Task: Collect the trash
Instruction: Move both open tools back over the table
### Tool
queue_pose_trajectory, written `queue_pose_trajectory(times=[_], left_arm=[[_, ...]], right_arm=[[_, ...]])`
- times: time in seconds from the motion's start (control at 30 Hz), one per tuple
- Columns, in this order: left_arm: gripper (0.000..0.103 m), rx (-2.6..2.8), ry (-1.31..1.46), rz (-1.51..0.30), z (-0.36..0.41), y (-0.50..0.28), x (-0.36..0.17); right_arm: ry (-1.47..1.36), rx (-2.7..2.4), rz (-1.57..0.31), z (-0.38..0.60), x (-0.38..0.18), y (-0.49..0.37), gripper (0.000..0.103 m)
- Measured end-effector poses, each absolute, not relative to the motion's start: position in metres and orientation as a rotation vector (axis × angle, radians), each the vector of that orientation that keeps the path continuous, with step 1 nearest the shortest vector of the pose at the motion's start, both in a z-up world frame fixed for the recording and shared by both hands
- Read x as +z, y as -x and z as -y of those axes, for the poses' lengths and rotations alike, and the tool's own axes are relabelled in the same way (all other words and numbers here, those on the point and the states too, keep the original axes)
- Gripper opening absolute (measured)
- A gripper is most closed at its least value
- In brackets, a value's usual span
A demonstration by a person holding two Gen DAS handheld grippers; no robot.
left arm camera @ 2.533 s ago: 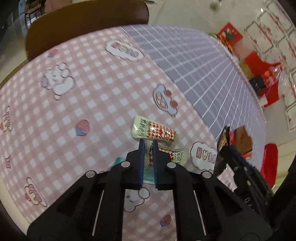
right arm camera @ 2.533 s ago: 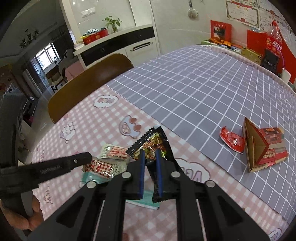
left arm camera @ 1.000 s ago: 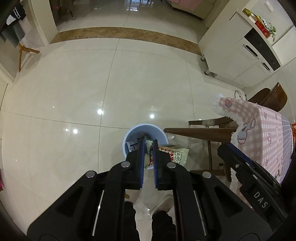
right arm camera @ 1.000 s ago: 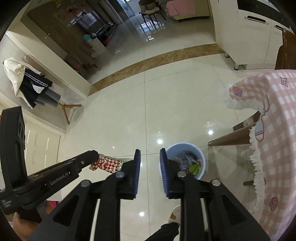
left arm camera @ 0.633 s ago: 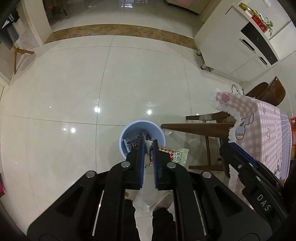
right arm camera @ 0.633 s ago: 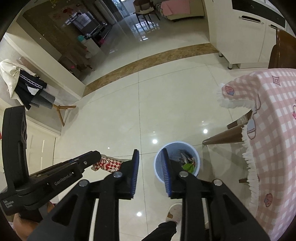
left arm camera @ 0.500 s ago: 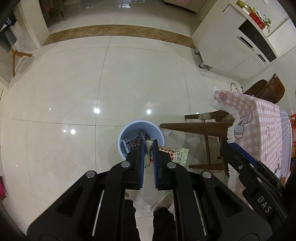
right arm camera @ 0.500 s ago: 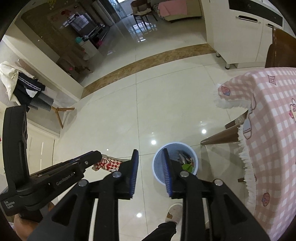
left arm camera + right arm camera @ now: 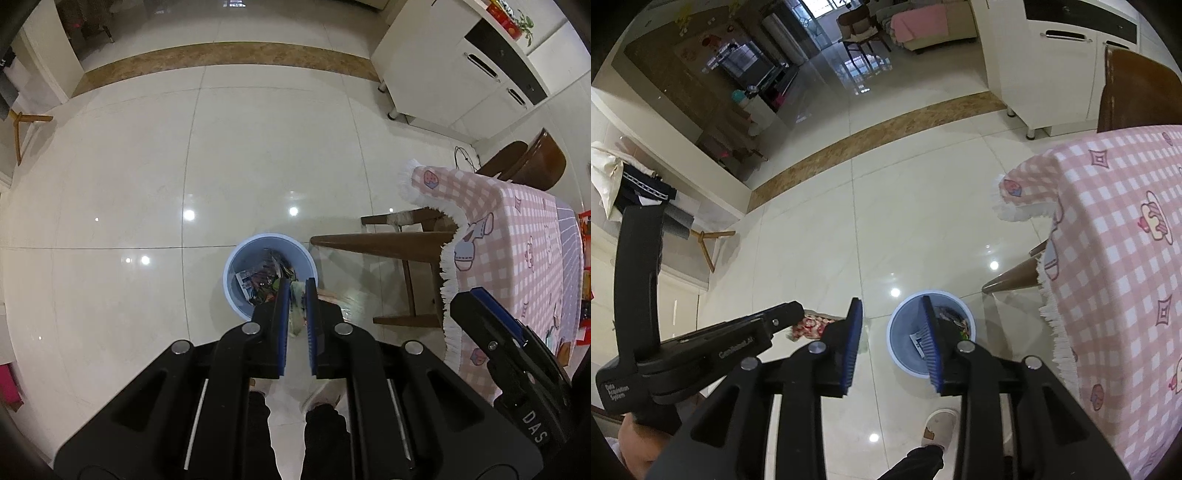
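Glossy cream floor tiles [image 9: 155, 177] spread under everything, and on them stands the blue trash bin [image 9: 236, 291], round and open-topped, already holding a jumble of wrappers [image 9: 266, 280]. Seen from the left wrist, the left gripper [image 9: 294, 291] hangs right above the bin's rim at about its 4 o'clock edge, its blue-padded jaws pressed together on a pale snack wrapper [image 9: 295, 314] (blurred here; from the right wrist its red-and-white checked end [image 9: 809, 326] shows past the left fingers). The right gripper [image 9: 892, 314] points down at the same bin [image 9: 905, 332], its jaws opening with nothing between them, only bare floor and the bin's rim visible through the gap. At 3 o'clock from the bin a wooden chair [image 9: 388, 243] is tucked under a table draped in a pink checked cloth [image 9: 517, 236] with a white fringe. Below the grippers the person's dark trouser legs [image 9: 258, 424] and light slippers [image 9: 938, 424] stand just short of the bin.
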State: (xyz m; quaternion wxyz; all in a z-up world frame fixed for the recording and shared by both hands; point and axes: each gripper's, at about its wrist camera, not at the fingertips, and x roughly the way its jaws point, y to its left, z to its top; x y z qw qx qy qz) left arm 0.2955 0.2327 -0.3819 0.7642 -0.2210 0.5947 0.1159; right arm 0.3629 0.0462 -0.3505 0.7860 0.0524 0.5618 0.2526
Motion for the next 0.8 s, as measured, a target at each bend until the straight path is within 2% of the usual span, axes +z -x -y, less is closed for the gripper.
queue_pose_trajectory(times=[0.27,0.63,0.67,0.7,0.77,0.8], left_arm=[[0.010,0.207,0.497,-1.367,-0.209,-0.303,-0.395],[0.010,0.248,0.545,-1.348,-0.197,-0.299,-0.388],[0.018,0.248,0.546,-1.342,-0.193,-0.299,-0.384],[0.036,0.247,0.540,-1.336,-0.190,-0.300,-0.381],[0.060,0.244,0.502,-1.293,-0.174,-0.304,-0.367],[0.060,0.231,0.477,-1.281,-0.164,-0.307,-0.361]], right_arm=[[-0.146,0.528,-1.217,-0.022,-0.351,-0.366,0.032],[-0.191,0.503,-1.208,0.021,-0.351,-0.368,0.032],[-0.199,0.500,-1.206,0.026,-0.350,-0.368,0.032],[-0.207,0.496,-1.202,0.032,-0.348,-0.368,0.032],[-0.217,0.492,-1.194,0.043,-0.345,-0.368,0.032],[-0.220,0.488,-1.186,0.051,-0.341,-0.368,0.032]])
